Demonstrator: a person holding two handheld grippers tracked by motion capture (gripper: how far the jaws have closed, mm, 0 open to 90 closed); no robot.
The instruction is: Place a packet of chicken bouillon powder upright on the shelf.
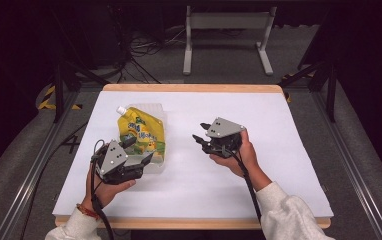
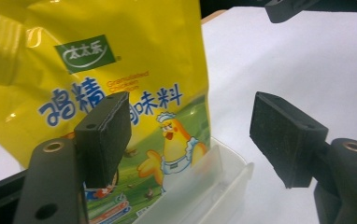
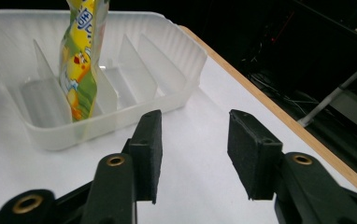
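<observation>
A yellow spouted pouch (image 1: 141,134) with a cartoon chicken stands upright in a clear plastic tray (image 1: 154,108) with dividers, left of the table's middle. In the left gripper view the pouch (image 2: 134,60) rises close behind my left gripper (image 2: 190,126), whose pads stand apart and touch nothing; the tray's near corner (image 2: 214,177) lies between them. From above, my left gripper (image 1: 139,150) sits at the tray's front edge. My right gripper (image 1: 200,131) hovers right of the tray, pointing at it. Its own view shows the right gripper (image 3: 193,140) open and empty, with the tray (image 3: 167,60) and pouch (image 3: 81,65) beyond.
A white sheet (image 1: 279,150) covers the wooden table (image 1: 194,87). The tray's other slots (image 3: 134,70) hold nothing. Beyond the far edge are a dark floor, cables and a metal stand (image 1: 226,22). The right gripper's tip (image 2: 289,9) shows at the top of the left gripper view.
</observation>
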